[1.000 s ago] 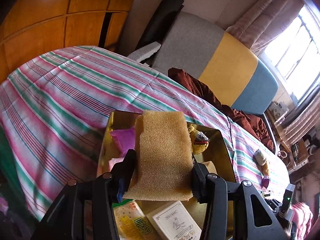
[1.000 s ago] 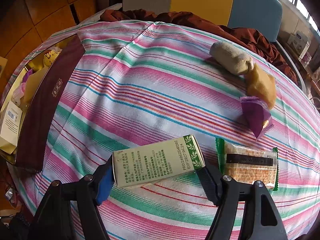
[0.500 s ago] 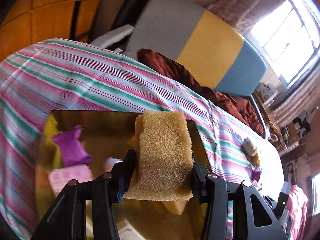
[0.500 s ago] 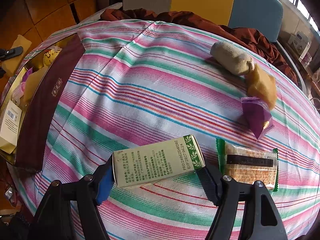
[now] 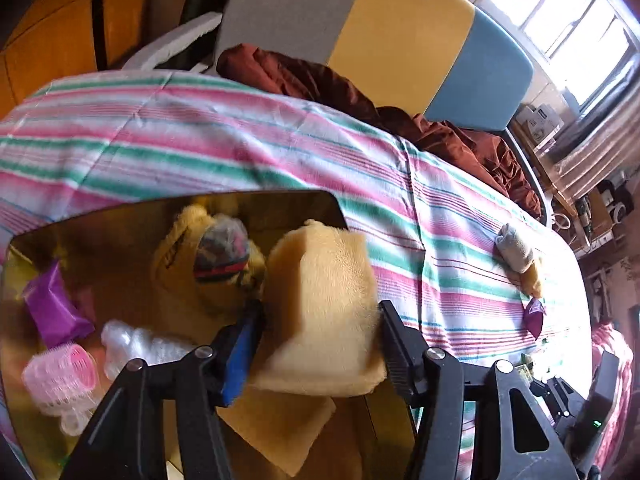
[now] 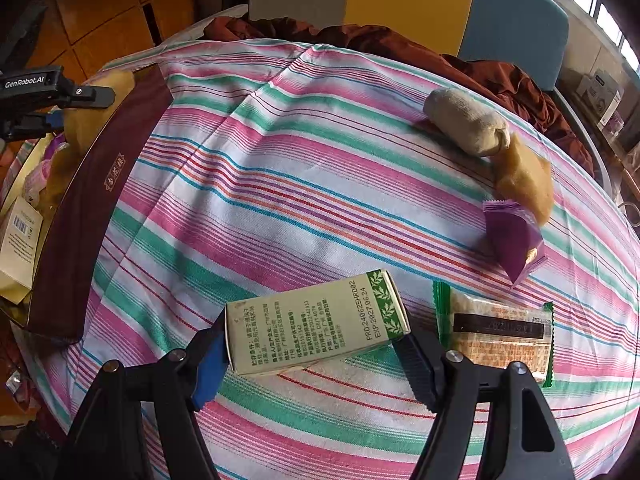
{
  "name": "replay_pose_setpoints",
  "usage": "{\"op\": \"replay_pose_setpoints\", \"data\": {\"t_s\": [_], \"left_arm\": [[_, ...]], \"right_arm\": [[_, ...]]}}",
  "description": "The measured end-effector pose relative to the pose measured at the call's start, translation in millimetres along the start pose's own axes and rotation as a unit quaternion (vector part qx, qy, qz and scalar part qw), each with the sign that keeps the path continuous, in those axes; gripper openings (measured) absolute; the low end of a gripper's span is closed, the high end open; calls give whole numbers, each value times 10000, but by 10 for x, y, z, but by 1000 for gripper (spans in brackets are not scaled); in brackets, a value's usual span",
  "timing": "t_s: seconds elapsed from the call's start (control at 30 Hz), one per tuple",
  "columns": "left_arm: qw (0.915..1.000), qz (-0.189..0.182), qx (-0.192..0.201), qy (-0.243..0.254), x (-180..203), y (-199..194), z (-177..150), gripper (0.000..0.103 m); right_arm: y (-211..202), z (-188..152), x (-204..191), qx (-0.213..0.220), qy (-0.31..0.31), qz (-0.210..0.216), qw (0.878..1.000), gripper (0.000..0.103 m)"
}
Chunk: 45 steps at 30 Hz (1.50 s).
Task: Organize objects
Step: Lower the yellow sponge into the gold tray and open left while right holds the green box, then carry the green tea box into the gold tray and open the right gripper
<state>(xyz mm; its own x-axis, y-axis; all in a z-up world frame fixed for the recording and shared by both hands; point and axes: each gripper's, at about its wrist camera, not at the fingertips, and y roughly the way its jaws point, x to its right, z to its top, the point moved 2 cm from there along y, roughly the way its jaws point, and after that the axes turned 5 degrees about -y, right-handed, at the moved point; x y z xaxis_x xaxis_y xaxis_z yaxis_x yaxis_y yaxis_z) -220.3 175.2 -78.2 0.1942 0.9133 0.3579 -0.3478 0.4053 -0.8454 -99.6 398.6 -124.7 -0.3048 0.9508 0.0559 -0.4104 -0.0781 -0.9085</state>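
Note:
My left gripper point(image 5: 320, 328) hangs over the gold-lined box point(image 5: 280, 199), and its jaws are opening. The yellow sponge point(image 5: 324, 300) sits loose between the fingers, blurred and turned sideways, slipping down toward the box. The right wrist view shows this gripper point(image 6: 60, 100) and the sponge point(image 6: 100, 96) at the box's maroon wall point(image 6: 100, 200). My right gripper point(image 6: 316, 344) is shut on the ends of a green-and-white carton point(image 6: 312, 320), low over the striped bedcloth point(image 6: 300, 160).
The box holds a purple packet point(image 5: 52, 308), a pink hair roller point(image 5: 60, 376), a plush toy point(image 5: 208, 256) and another sponge point(image 5: 280, 432). On the cloth lie a rolled sock point(image 6: 464, 124), a yellow sponge piece point(image 6: 524, 176), a purple wrapper point(image 6: 516, 240) and a cracker packet point(image 6: 496, 332).
The left gripper swung across and lower over the box, then its jaws widened and the sponge tilted and loosened. The right gripper and its carton stayed still.

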Motion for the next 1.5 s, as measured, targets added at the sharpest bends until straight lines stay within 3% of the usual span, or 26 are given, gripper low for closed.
{"op": "replay_pose_setpoints", "data": {"t_s": [0.07, 0.3, 0.47, 0.63, 0.83, 1.07, 1.17, 1.5], "left_arm": [[9999, -65, 72, 32, -5, -65, -48, 75], [9972, -250, 698, -86, -139, -616, -191, 77], [9910, 15, 1331, -141, -437, -1103, -438, 87], [9836, 301, 1722, -432, -934, -1501, -765, 89], [9783, 305, 1821, -940, -1476, -1764, -1131, 89], [9733, 367, 1882, -1258, -1754, -1874, -1352, 89], [9714, 498, 1936, -1279, -1802, -1907, -1397, 93], [9674, 985, 1942, -1291, -1767, -1851, -1493, 103]], "right_arm": [[2, 3, -4, 2, -8, -8, 10000, 75], [-76, 3, 8, 140, 106, 122, 9998, 75], [-314, 133, -118, 482, 287, 445, 9974, 75], [-646, 498, -698, 906, -151, 944, 9913, 75], [-656, 1041, -1696, 1038, -1011, 1365, 9800, 75], [-365, 1495, -2434, 613, -1061, 2004, 9720, 79], [-341, 1502, -2546, 615, -1094, 1979, 9721, 85], [-375, 1288, -2531, 670, -1144, 1718, 9762, 86]]}}
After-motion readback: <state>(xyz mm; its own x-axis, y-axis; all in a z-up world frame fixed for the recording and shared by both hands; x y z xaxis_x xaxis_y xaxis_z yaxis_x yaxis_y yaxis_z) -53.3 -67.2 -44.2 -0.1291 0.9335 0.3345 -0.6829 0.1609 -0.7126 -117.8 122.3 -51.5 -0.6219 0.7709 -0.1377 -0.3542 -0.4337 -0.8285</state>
